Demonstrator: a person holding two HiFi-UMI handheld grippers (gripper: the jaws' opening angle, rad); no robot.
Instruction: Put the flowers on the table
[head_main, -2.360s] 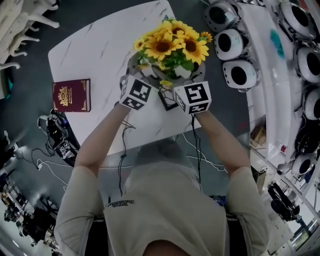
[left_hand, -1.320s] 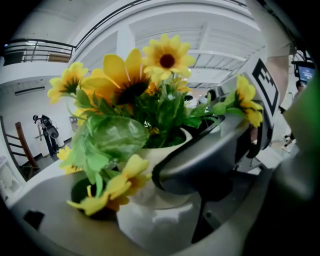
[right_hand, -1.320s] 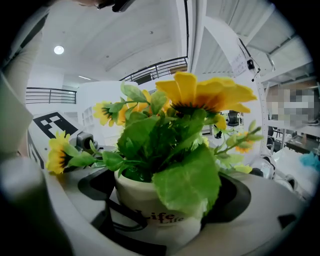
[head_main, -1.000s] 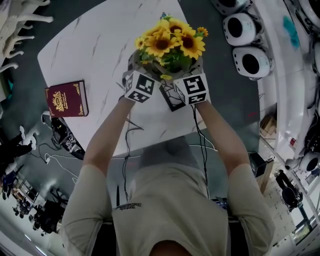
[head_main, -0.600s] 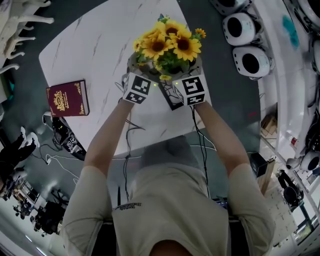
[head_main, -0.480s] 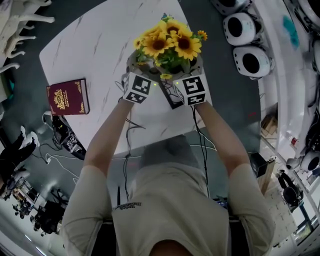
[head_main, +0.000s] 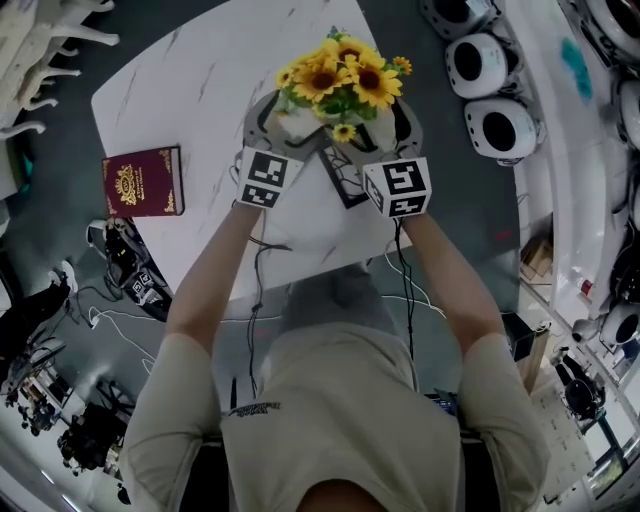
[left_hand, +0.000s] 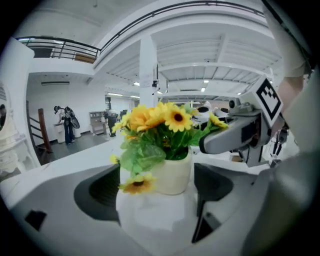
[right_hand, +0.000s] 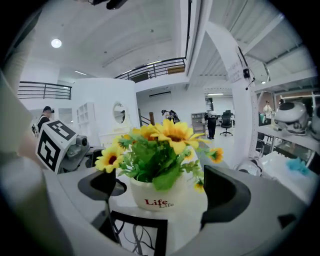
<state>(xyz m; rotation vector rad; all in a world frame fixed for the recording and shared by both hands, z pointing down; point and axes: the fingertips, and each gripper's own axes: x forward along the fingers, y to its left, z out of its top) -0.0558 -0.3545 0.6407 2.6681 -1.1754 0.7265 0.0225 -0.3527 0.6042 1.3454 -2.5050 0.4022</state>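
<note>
The jaws of the left gripper (left_hand: 160, 190) stand apart, and the jaws of the right gripper (right_hand: 162, 192) stand apart as well; neither pair presses on anything. Between both pairs stands the white pot (right_hand: 156, 199) with the flowers (head_main: 340, 75). It is upright on the tabletop (head_main: 190, 100), toward the far right part of it. In each gripper view a strip of tabletop shows between the pot and the dark pads on either side, so the pot stands free.

One small flower (left_hand: 137, 185) hangs low in front of the pot and covers part of its wall in the left gripper view. In the head view the pot is almost fully hidden under the blooms and the two grippers.

Just in front of the right gripper lies a flat black-framed thing (right_hand: 135, 232). The gripper body cuts off its lower part, and I cannot tell what it is.

A red book (head_main: 143, 182) lies flat well to the left, near the tabletop's edge.

On the floor beside the tabletop are tangled cables (head_main: 120, 262), too small to sort out. At the right, round white machines (head_main: 500, 125) stand in a row, some cut off by the picture's edge.
</note>
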